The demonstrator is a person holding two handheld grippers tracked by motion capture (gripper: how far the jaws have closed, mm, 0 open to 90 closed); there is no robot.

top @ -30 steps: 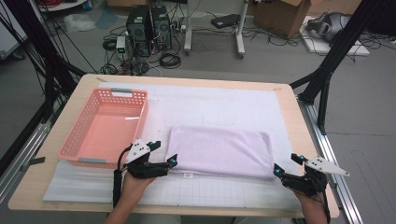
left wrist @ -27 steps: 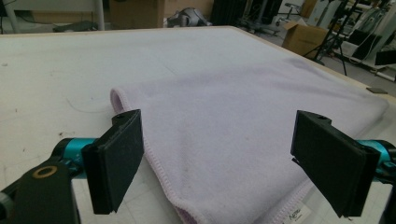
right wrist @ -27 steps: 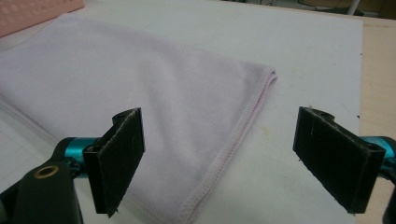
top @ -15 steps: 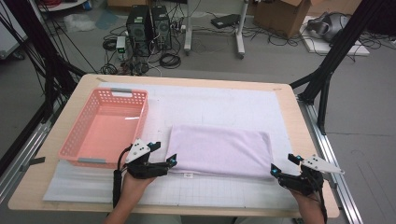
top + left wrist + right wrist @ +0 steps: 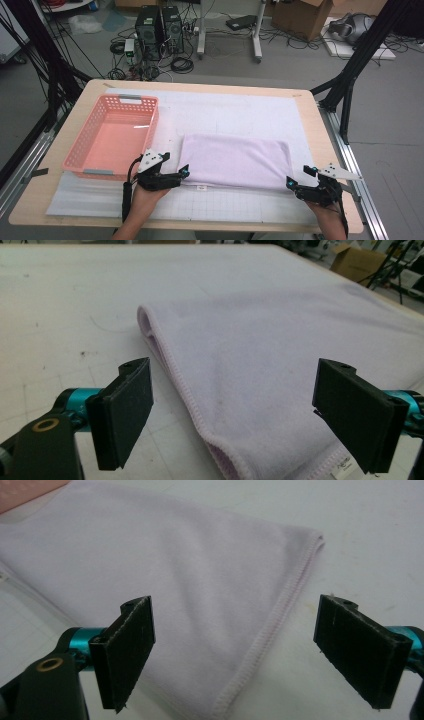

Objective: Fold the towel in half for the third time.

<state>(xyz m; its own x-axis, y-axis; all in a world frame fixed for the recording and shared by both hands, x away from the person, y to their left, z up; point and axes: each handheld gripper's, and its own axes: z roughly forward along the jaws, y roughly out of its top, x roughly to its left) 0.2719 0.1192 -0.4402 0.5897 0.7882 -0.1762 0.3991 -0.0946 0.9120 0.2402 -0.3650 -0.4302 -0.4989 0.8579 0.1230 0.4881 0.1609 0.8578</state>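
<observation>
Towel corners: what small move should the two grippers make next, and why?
Probably ease both forward and close. The left gripper and right gripper stand open, each straddling a near corner of the folded towel, with neither corner clamped yet. The pink basket beside it suggests more folding first.

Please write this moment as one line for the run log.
left gripper: jaws open at near left corner of folded towel | right gripper: jaws open at near right corner | basket: empty, left of towel

Left gripper (image 5: 184,172) and right gripper (image 5: 290,183) wide apart-jawed
</observation>
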